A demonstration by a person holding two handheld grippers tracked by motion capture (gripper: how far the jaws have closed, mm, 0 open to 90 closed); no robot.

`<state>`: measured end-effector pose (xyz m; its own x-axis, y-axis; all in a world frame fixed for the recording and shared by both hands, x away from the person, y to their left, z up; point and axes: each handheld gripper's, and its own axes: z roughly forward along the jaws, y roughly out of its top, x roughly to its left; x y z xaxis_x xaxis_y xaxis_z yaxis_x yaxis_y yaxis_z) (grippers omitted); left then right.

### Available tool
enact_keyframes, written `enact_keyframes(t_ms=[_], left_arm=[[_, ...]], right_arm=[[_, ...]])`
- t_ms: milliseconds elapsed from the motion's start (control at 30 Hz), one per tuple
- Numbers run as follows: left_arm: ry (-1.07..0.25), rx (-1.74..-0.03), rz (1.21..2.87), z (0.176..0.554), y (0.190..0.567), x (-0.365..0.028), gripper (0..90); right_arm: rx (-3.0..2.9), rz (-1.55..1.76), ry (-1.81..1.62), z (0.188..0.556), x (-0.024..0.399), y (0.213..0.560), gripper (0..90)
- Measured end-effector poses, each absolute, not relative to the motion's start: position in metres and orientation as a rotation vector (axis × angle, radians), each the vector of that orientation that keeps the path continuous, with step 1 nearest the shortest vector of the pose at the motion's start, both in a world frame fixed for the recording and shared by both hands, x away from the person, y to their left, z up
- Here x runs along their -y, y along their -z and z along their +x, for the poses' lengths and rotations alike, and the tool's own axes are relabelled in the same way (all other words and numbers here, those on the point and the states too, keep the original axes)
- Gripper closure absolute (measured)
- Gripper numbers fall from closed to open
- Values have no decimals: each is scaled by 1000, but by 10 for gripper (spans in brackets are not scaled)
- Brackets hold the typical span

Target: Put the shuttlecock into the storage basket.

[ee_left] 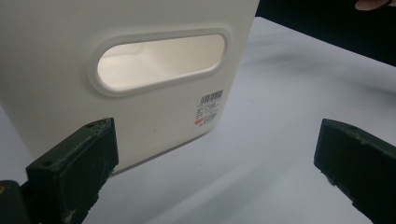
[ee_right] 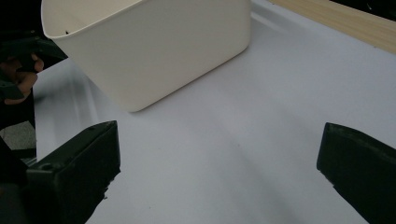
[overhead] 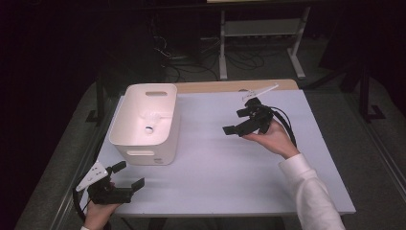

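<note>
Nearest the high camera, at the table's [overhead: 230, 167] front-left corner: left gripper [overhead: 128, 176], held from below in a hand [overhead: 98, 213], jaws spread wide with nothing between them, aimed at the near end wall of the white bin [overhead: 146, 124]. Bin upright on the left half of the pale tabletop, open top up, a slot handle [ee_left: 161, 60] cut in its near wall and a small barcode label [ee_left: 208, 108] below that. Right gripper [overhead: 234, 122], raised off the right half of the table in the other hand [overhead: 273, 139], also gaping and empty, turned toward the bin yet well apart from it. White sleeve [overhead: 311, 191] at lower right.
</note>
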<state>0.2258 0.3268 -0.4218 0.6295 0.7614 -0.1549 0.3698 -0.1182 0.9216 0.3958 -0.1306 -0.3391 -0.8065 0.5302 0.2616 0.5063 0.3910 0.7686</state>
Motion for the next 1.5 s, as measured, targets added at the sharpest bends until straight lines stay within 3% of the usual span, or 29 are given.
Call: enact_keyframes(t_ms=[1500], left_arm=[[-438,-912,1744,226,421,-328,0]], right_arm=[[-2459,1039,-1473,355,182,378,0]])
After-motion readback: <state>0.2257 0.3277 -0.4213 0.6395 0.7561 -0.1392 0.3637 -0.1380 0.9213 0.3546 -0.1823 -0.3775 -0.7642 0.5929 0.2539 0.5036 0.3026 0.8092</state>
